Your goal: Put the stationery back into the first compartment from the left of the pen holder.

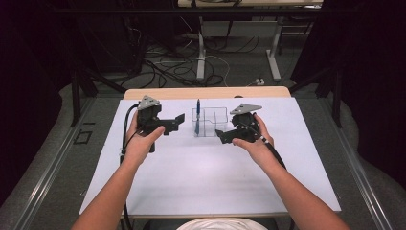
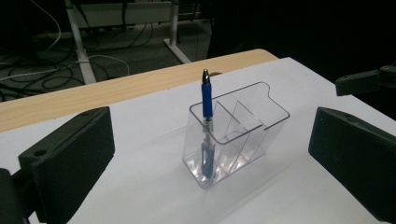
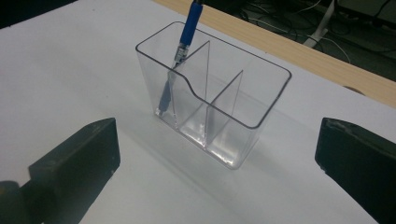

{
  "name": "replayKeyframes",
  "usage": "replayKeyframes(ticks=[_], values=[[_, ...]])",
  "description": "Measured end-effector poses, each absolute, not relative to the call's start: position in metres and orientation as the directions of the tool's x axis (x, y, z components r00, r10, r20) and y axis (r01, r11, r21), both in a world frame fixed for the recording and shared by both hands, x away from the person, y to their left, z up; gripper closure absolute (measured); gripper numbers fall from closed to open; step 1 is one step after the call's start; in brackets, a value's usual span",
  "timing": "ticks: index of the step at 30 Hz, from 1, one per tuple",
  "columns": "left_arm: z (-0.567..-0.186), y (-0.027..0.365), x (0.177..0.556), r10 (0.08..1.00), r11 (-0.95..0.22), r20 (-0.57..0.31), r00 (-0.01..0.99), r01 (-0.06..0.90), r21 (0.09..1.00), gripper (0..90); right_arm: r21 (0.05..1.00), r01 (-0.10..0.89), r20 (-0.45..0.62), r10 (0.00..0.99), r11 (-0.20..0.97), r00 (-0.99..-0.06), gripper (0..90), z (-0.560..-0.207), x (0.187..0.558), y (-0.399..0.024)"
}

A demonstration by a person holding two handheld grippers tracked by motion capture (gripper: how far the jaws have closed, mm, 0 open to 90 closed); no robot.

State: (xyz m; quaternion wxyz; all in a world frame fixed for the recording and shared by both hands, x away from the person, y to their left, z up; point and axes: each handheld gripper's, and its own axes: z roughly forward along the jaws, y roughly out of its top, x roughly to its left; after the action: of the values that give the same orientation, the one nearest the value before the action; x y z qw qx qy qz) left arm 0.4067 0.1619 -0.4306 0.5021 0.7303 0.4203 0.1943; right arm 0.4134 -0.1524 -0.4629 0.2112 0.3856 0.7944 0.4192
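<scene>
White sheet (image 1: 191, 172) covers the table. Toward its far edge stands a clear divided holder (image 1: 209, 121), a blue pen (image 1: 197, 116) upright in its left end compartment. Left gripper (image 1: 178, 122) and right gripper (image 1: 221, 135) flank it, jaws apart, empty; the left sits nearer the pen.

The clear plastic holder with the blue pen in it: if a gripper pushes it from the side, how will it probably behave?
The clear holder looks thin-walled and light, so it would probably slide on the smooth white table. The blue pen leans in one end compartment, standing above the rim, so it may rattle or shift.
</scene>
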Motion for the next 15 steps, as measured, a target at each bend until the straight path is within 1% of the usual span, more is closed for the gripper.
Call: replayKeyframes(ticks=[3,9,15], values=[[-0.437,0.173,0.399,0.811,-0.137,-0.139,0.568,0.416,0.899,0.1,0.834,0.455,0.026,0.803,0.310,-0.596,0.0,-0.463,0.409,-0.162],[-0.450,0.196,0.383,0.835,-0.107,-0.148,0.531,0.420,0.901,0.1,0.843,0.439,0.006,0.810,0.311,-0.586,0.0,-0.466,0.400,-0.182],[-0.465,0.220,0.373,0.871,-0.075,-0.155,0.467,0.437,0.896,0.1,0.849,0.454,0.020,0.842,0.270,-0.538,0.0,-0.471,0.389,-0.206]])
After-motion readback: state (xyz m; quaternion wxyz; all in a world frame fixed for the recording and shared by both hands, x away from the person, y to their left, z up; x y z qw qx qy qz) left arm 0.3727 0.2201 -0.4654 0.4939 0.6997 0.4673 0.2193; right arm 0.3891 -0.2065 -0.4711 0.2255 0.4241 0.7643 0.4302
